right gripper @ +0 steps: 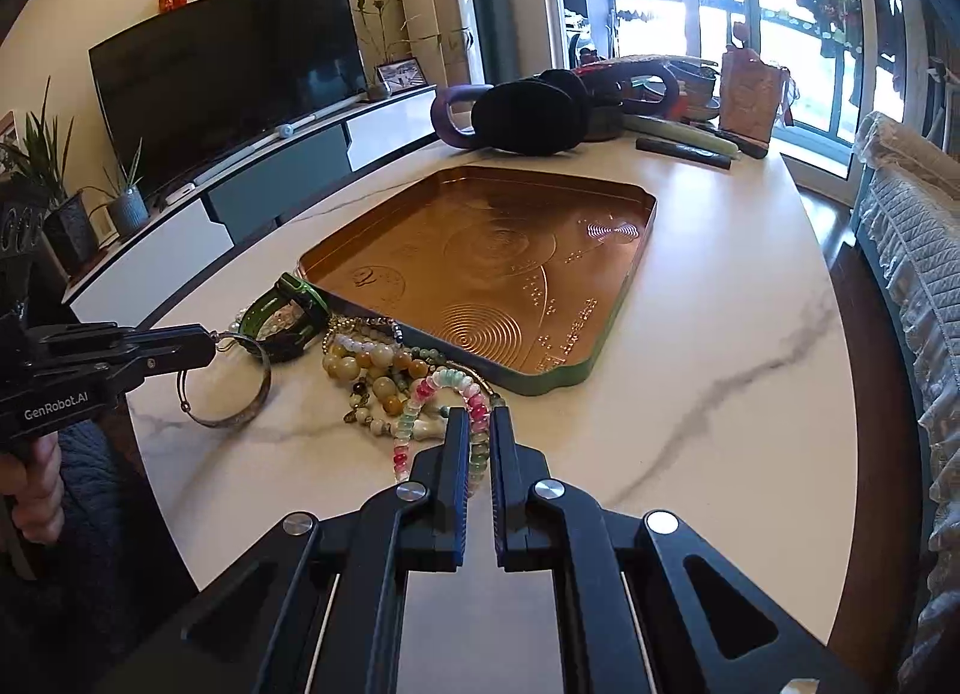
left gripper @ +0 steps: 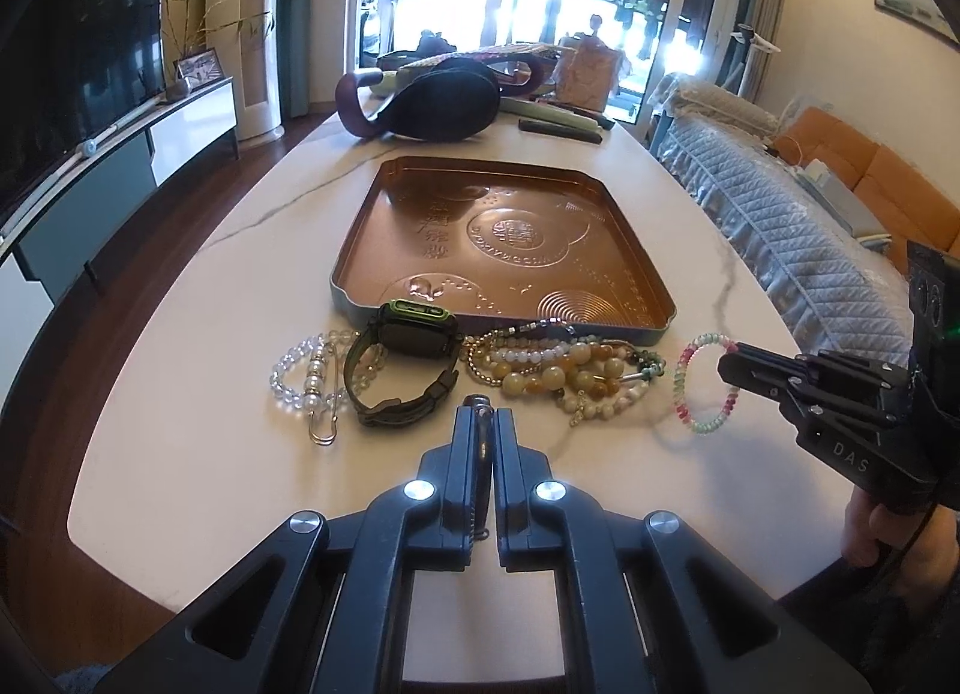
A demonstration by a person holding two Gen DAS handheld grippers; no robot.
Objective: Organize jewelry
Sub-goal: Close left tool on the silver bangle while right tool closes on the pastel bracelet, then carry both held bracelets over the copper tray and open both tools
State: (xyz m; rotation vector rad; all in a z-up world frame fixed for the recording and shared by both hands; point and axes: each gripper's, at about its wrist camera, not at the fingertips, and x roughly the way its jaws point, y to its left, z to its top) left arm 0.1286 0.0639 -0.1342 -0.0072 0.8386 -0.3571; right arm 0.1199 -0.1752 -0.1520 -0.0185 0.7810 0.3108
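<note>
On the marble table (left gripper: 180, 394) sits the copper tray (left gripper: 651, 298), nothing in it; watch (left gripper: 414, 334) and mixed bead pile (left gripper: 564, 370) lie just in front of its near rim. Left gripper (left gripper: 482, 415) is clamped on a silver bangle (right gripper: 240, 388), which hangs off the tips. Right gripper (right gripper: 479, 424) is pinched on the pink-green bead bracelet (right gripper: 444, 388), which hangs beside the pile.
</note>
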